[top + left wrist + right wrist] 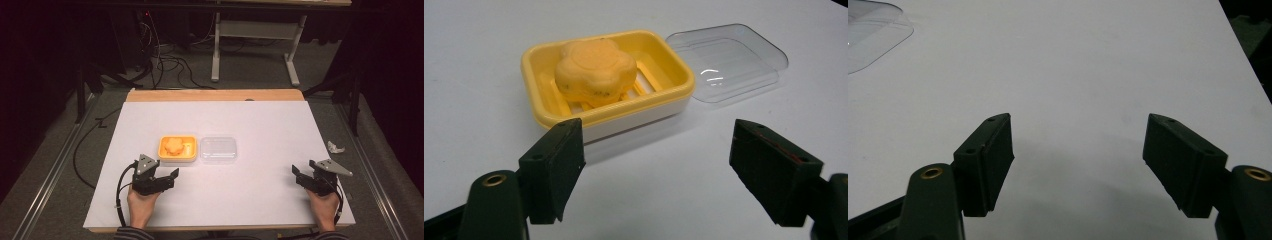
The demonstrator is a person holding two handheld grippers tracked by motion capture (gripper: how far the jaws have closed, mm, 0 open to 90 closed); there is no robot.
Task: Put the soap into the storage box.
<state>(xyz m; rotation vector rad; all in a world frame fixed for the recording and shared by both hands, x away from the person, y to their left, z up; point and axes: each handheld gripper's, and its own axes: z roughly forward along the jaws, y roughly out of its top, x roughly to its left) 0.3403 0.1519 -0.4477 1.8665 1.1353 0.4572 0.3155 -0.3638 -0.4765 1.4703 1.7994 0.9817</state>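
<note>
A yellow soap dish sits at the middle of the white table with an orange flower-shaped soap lying in it. Its clear plastic lid lies flat on the table, touching the dish's right side. My left gripper is open just in front of the dish, nothing between its jaws. Far to the right, near the table's right edge, my right gripper is open over bare table.
The white sheet covers a wooden table whose far edge shows. A crumpled white scrap lies on the floor beyond the right edge. Cables and a desk frame stand on the floor behind.
</note>
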